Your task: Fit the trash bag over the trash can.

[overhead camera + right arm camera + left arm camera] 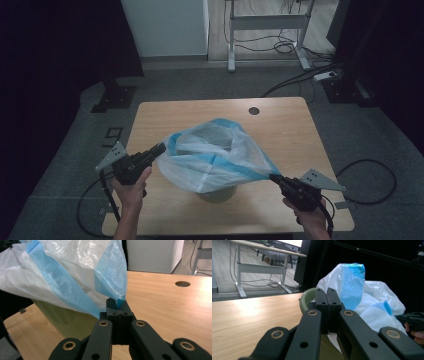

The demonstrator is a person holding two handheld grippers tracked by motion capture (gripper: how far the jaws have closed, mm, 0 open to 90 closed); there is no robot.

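Note:
A thin white plastic bag (pixel 215 155) with a blue rim band is pulled wide over a green bin (pixel 217 195) standing near the front middle of the wooden table (pixel 280 125). My left gripper (pixel 161 148) is shut on the bag's left edge. In the left gripper view its jaws (pixel 328 293) meet in front of the bag (pixel 372 305) and the bin's rim (pixel 305 300). My right gripper (pixel 274 177) is shut on the blue band at the bag's right corner. The right gripper view shows its tips (pixel 117 302) pinching that band, with the bag (pixel 62 277) above the bin (pixel 65 320).
A round cable hole (pixel 254 110) sits near the table's far edge. Behind the table stand a white cabinet (pixel 165 25) and a desk frame (pixel 265 22) with cables on the floor. A black cable loop (pixel 370 180) lies right of the table.

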